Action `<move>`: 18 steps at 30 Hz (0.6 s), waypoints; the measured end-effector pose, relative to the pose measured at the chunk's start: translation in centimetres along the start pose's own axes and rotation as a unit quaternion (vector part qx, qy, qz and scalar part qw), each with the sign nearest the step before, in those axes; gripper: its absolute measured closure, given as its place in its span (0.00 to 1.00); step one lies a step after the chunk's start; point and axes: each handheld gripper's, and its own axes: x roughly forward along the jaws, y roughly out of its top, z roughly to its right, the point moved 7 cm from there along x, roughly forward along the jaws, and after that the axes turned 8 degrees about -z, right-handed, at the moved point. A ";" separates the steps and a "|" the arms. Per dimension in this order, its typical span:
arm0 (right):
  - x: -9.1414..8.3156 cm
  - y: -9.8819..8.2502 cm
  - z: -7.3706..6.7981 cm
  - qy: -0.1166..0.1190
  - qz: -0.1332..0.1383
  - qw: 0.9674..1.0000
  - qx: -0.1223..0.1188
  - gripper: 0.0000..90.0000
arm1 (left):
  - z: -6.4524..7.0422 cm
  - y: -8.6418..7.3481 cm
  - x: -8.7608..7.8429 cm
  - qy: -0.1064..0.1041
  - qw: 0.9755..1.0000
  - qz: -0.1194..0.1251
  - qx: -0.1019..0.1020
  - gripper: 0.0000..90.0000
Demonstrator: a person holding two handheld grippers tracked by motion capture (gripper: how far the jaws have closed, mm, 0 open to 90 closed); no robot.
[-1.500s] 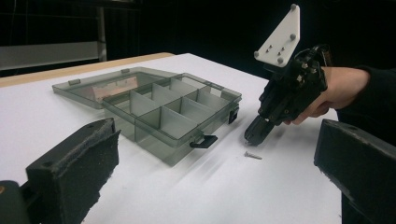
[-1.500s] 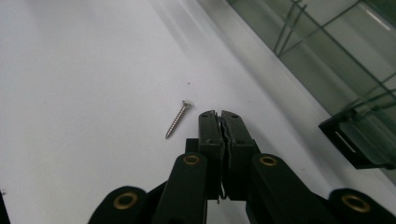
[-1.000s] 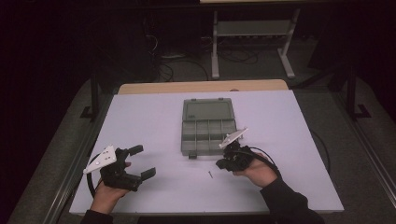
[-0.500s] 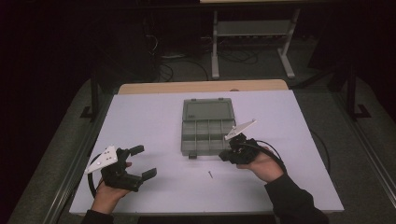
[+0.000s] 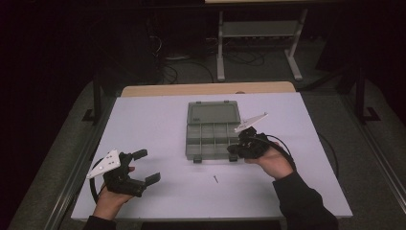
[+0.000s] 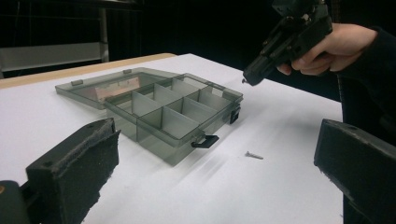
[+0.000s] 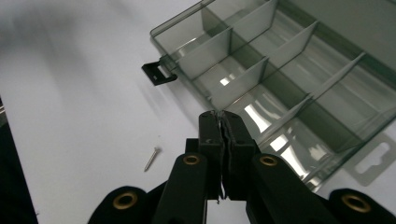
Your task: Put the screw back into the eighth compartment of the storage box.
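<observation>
Tongs (image 7: 219, 117) pressed together over box (image 7: 299, 79); any held item too small to tell.

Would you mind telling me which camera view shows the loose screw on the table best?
The left gripper view: the screw lies sharp on the white table, right of the open organizer box, head and shank distinct. The right gripper view shows it nearly as clearly, left of the shut jaws. In the high view it is a tiny sliver.

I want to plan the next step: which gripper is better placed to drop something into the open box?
Probably the right gripper: its shut jaws hang at the box edge, perhaps pinching something small. The left gripper is open, far off.
</observation>
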 end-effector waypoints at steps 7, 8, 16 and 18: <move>-0.6 1.0 1.6 -0.019 0.009 1.000 0.015 0.97 | 0.1 0.0 0.1 -0.001 1.000 -0.001 0.004 0.00; -0.6 1.0 1.6 -0.019 0.009 1.000 0.015 0.97 | 0.1 0.0 0.1 -0.001 1.000 -0.001 0.004 0.00; 0.0 1.6 3.4 -0.031 0.011 0.999 0.040 0.97 | 0.1 0.0 0.1 0.000 1.000 0.000 0.002 0.00; 0.2 1.6 3.6 -0.036 0.008 0.998 0.041 0.97 | 0.1 0.0 0.1 -0.001 1.000 0.001 0.002 0.00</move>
